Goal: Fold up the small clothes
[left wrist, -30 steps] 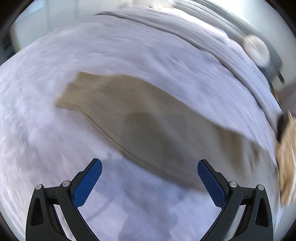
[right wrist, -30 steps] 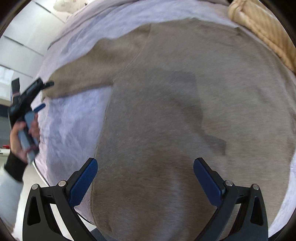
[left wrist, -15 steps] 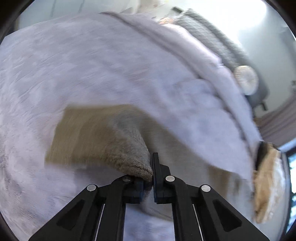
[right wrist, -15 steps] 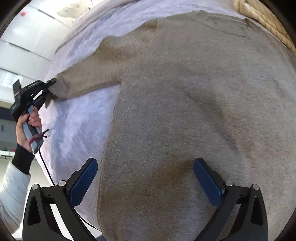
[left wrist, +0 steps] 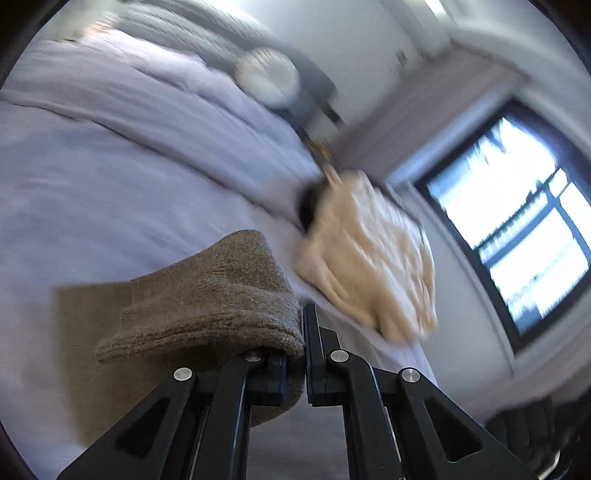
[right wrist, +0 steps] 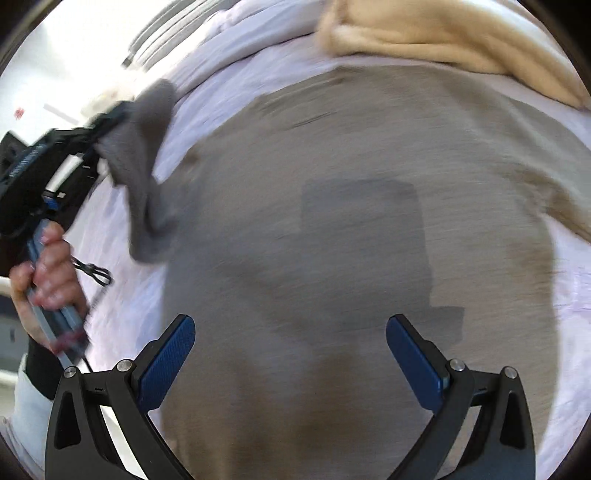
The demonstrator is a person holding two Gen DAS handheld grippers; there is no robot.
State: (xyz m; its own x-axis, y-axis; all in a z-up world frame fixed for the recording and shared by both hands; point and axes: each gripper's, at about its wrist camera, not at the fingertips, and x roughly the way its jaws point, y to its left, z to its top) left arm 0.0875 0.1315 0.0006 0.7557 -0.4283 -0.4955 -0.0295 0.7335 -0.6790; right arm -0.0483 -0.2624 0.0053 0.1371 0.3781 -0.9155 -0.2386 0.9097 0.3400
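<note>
While the grey-brown sweater (right wrist: 332, 258) lies flat on the bed (left wrist: 92, 177), its sleeve cuff (left wrist: 207, 295) is lifted, pinched in the left hand-held gripper (left wrist: 304, 365). Right hand-held gripper (right wrist: 291, 354) hangs above the sweater body, jaws spread, empty. Cream blanket (right wrist: 443, 33) bunched just beyond the sweater.

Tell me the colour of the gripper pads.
Blue pads; the right wrist view shows them best, on the open right gripper.
</note>
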